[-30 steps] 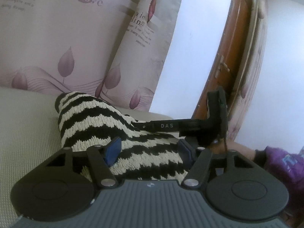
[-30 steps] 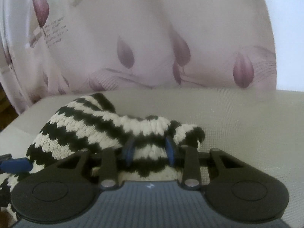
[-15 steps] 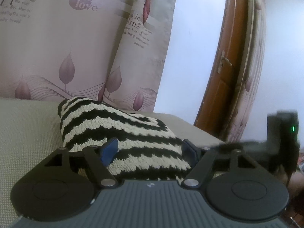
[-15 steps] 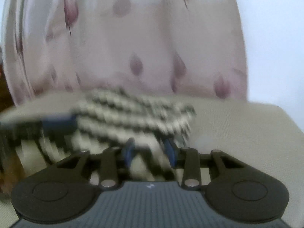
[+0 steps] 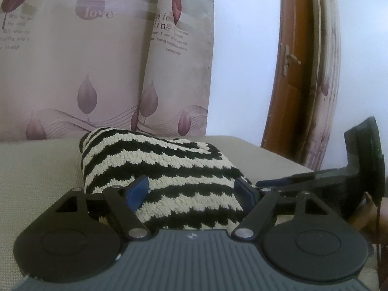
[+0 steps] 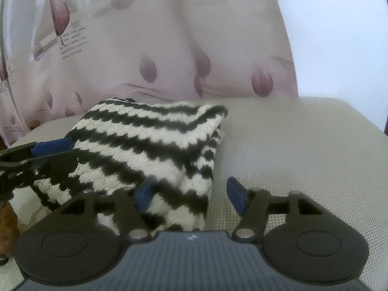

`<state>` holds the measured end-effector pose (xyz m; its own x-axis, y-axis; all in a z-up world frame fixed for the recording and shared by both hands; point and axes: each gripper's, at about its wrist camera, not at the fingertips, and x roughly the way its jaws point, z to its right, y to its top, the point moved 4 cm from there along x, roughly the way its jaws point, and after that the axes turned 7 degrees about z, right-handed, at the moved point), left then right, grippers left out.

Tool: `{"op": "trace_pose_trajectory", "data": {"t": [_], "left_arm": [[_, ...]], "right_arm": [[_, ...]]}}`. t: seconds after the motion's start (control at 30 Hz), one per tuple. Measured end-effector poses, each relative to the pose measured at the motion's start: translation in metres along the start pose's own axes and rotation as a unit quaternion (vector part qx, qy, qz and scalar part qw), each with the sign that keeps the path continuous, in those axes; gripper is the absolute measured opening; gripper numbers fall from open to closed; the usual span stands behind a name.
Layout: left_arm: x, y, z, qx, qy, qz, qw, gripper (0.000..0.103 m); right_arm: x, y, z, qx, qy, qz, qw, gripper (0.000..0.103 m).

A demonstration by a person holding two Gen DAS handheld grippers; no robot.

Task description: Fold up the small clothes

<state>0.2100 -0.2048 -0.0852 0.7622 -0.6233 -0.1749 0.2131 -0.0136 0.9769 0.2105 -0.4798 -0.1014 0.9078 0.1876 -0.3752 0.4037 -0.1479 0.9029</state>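
Folded striped knit [image 5: 160, 169] lies between both opening tools, left tool [image 5: 191, 192] and right tool [image 6: 189, 192], neither gripping.

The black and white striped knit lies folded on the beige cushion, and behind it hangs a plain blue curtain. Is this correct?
Not fully. The striped knit does lie folded on the beige cushion, but the curtain behind it is pale pink with purple leaf prints and some text, not plain blue. The left wrist view shows this most clearly.
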Motion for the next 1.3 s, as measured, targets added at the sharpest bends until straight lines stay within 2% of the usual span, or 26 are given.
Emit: {"op": "trace_pose_trajectory", "data": {"t": [0.2, 0.63, 1.3], "left_arm": [[0.002, -0.001, 0.004, 0.015, 0.009, -0.005, 0.9998, 0.078], [0.007, -0.004, 0.015, 0.053, 0.017, -0.019, 0.9983, 0.089], [0.010, -0.007, 0.024, 0.090, 0.023, -0.031, 0.9952, 0.096]], "right_arm": [[0.001, 0.000, 0.001, -0.001, -0.009, 0.000, 1.000, 0.073], [0.004, -0.002, 0.007, 0.016, -0.018, -0.004, 1.000, 0.085], [0.005, -0.003, 0.012, 0.030, -0.016, -0.007, 0.999, 0.091]]}}
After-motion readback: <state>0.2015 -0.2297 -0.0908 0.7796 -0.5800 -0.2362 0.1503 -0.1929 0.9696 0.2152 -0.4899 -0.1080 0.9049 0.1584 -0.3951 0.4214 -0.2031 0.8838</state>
